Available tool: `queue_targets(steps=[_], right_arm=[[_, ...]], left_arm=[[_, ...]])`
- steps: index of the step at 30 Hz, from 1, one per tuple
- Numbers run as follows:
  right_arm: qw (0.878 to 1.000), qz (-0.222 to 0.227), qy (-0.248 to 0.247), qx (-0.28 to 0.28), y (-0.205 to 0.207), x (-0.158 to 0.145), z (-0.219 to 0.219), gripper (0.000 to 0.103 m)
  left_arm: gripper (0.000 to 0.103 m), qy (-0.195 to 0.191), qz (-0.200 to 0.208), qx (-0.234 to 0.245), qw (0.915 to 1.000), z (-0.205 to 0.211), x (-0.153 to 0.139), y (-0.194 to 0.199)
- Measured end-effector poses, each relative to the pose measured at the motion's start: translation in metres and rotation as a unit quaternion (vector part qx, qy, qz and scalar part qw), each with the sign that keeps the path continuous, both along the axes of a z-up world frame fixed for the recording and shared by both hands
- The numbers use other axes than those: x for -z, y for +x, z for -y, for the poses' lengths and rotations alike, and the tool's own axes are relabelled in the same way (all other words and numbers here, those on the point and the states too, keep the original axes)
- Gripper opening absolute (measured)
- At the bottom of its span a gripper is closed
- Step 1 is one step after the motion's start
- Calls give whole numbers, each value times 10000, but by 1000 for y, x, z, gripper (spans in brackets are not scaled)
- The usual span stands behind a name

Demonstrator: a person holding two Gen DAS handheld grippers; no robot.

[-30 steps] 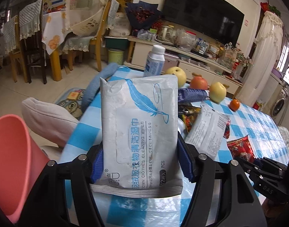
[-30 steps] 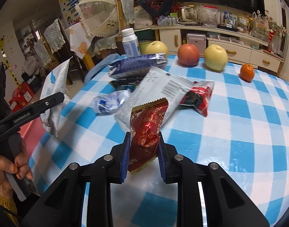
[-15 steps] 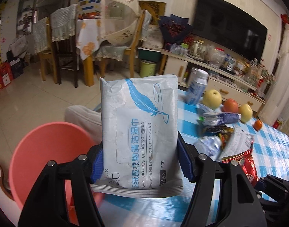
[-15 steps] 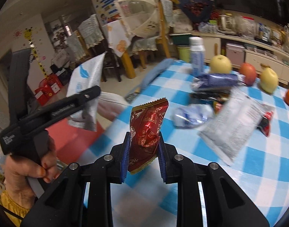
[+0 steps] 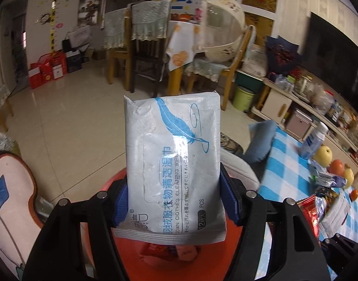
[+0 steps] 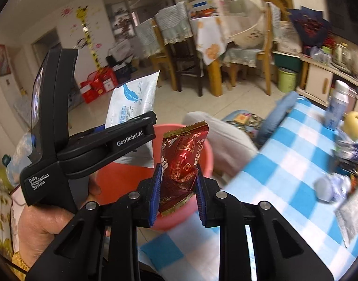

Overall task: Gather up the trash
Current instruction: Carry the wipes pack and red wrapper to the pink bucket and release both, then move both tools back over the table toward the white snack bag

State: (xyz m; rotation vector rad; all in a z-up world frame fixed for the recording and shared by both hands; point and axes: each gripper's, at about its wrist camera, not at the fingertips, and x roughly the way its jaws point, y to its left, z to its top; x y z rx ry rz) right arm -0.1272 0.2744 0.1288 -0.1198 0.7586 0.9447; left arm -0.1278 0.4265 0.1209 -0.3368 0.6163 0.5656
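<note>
The flat, glossy white wipes pack (image 5: 173,173), printed with a blue feather, stands upright, pinched by the left gripper (image 5: 174,201) over the red plastic bin (image 6: 122,182). At 3 o'clock, the right gripper (image 6: 177,194) clamps a crinkled red foil wrapper (image 6: 182,164). The bin's contents are mostly hidden.

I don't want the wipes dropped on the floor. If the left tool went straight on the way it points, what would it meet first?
Probably the red bin: it sits right under the wipes pack that the left tool holds, though depth is unclear.
</note>
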Motion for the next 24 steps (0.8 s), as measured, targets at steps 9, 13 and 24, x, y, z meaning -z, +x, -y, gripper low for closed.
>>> queue_targets(steps=[9,13,24], right_arm=[[9985,177,-300,414,-7,22,-6,77],[9961,450,-303,689,-11,20,16,83],[9919,639,-518,966,-18,22,67,88]], left_arm=[[88,432,-352,-467,9974,-12,4,-6],[88,582,-186,-293,9977,0,-1,-3],[88,746,-4,393,9964,44,-6,15]])
